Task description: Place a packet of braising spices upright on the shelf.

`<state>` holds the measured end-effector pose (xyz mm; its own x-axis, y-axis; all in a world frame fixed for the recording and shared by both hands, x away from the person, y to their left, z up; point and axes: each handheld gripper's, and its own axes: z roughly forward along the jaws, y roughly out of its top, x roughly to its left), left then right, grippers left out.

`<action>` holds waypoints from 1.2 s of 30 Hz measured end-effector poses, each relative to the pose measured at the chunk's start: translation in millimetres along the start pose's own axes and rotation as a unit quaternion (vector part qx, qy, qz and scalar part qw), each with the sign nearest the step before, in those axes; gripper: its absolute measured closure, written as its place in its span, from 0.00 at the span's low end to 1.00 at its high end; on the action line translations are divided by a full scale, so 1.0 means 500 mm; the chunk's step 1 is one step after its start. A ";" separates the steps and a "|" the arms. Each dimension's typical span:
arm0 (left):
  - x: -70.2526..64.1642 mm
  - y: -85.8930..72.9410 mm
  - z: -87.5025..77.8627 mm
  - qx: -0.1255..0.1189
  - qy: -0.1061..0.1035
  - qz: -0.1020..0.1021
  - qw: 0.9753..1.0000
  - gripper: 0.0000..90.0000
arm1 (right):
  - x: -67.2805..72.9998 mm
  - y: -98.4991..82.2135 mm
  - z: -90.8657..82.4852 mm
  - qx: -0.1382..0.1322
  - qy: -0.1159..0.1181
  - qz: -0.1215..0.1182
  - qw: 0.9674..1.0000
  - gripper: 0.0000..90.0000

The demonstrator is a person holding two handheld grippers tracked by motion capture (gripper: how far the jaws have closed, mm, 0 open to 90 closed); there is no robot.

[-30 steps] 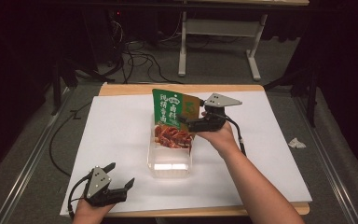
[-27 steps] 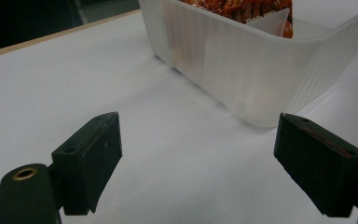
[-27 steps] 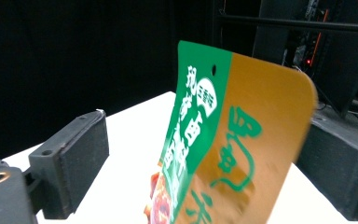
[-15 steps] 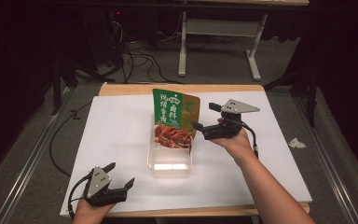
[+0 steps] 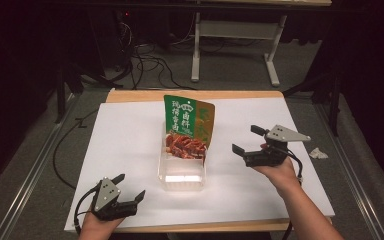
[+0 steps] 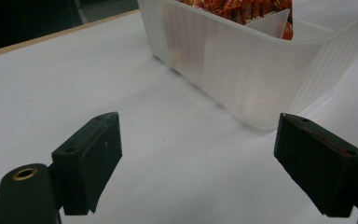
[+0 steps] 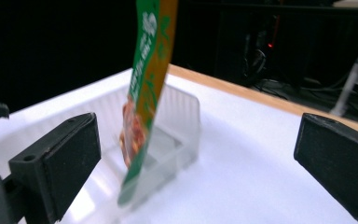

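Observation:
A green and orange food pouch (image 5: 187, 122) stands upright in the far end of a clear plastic tray (image 5: 180, 181) in the middle of the white-covered table (image 5: 120, 145). Red food is printed on the pouch's lower part. My right gripper (image 5: 244, 138) is to the right of the tray, apart from the pouch; its jaws have just been opening and stand open with nothing between them. In the right gripper view the pouch (image 7: 144, 93) and tray (image 7: 182, 116) lie beyond the gripper (image 7: 198, 154). My left gripper (image 5: 131, 185) rests open near the front left edge, facing the tray (image 6: 242, 70).
A crumpled white scrap (image 5: 319, 153) lies just off the table's right edge. Cables (image 5: 145, 55) and a metal table frame (image 5: 230, 35) stand on the floor behind. The wooden table edge (image 5: 195, 94) shows at the back.
My right gripper has let go of the pouch's right edge and moved right and slightly down, away from the tray. The pouch stays standing in the tray. The left gripper has not moved.

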<state>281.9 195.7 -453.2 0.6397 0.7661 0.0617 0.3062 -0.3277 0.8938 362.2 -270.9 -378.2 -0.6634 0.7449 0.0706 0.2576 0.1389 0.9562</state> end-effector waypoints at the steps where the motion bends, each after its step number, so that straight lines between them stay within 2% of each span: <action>1: 0.000 0.000 0.000 0.000 0.000 0.000 1.000 0.17 | 0.000 0.000 0.000 0.000 0.000 0.000 1.000 0.00; 2: 0.000 0.001 0.003 0.001 -0.002 0.001 1.000 0.17 | -0.002 -0.022 -0.025 0.007 -0.007 0.007 1.000 0.00; 4: 0.000 0.001 0.004 0.001 -0.002 0.001 1.000 0.17 | -0.003 -0.030 -0.034 0.007 -0.009 0.008 1.000 0.00; 6: -0.001 0.002 0.005 0.001 -0.003 0.001 1.000 0.17 | -0.001 -0.056 -0.066 0.008 -0.023 0.010 1.000 0.00; 7: -0.002 0.002 0.005 0.001 -0.006 0.001 1.000 0.17 | 0.001 -0.084 -0.096 -0.002 -0.039 0.005 0.999 0.00; 8: -0.002 0.002 0.005 0.001 -0.006 0.001 1.000 0.17 | 0.001 -0.084 -0.096 -0.002 -0.039 0.005 0.999 0.00; 10: -0.003 0.001 0.007 0.003 -0.008 0.003 1.000 0.17 | 0.001 -0.123 -0.128 -0.004 -0.055 0.020 0.998 0.00; 11: -0.003 0.001 0.009 0.004 -0.009 0.002 1.000 0.17 | 0.000 -0.134 -0.137 0.003 -0.059 0.019 0.998 0.00; 12: -0.003 0.002 0.010 0.005 -0.010 0.002 1.000 0.17 | 0.000 -0.141 -0.145 0.010 -0.069 0.008 0.998 0.00; 13: -0.005 0.003 0.012 0.005 -0.010 0.003 1.000 0.17 | 0.000 -0.149 -0.158 0.013 -0.089 -0.002 0.996 0.00; 17: -0.011 0.003 0.017 0.010 -0.013 0.007 1.000 0.17 | -0.008 -0.157 -0.159 0.016 -0.088 0.007 0.996 0.00; 20: -0.015 0.003 0.023 0.015 -0.015 0.010 1.000 0.17 | -0.013 -0.165 -0.141 0.036 -0.076 0.013 0.996 0.01; 22: -0.015 0.003 0.024 0.017 -0.015 0.012 1.000 0.17 | -0.014 -0.167 -0.131 0.044 -0.058 0.018 0.997 0.06; 27: -0.012 0.000 0.019 0.015 -0.014 0.009 1.000 0.17 | -0.008 -0.164 -0.128 0.030 -0.059 0.011 0.998 0.07; 36: -0.009 0.001 0.012 0.010 -0.013 0.010 1.000 0.17 | -0.005 -0.167 -0.125 0.036 -0.060 0.011 0.997 0.08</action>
<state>283.5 188.8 -455.7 0.6633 0.7453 0.0675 0.3068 -0.3532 0.8838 298.2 -325.1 -440.6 -0.5690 0.8206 0.0524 0.3237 0.1650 0.9317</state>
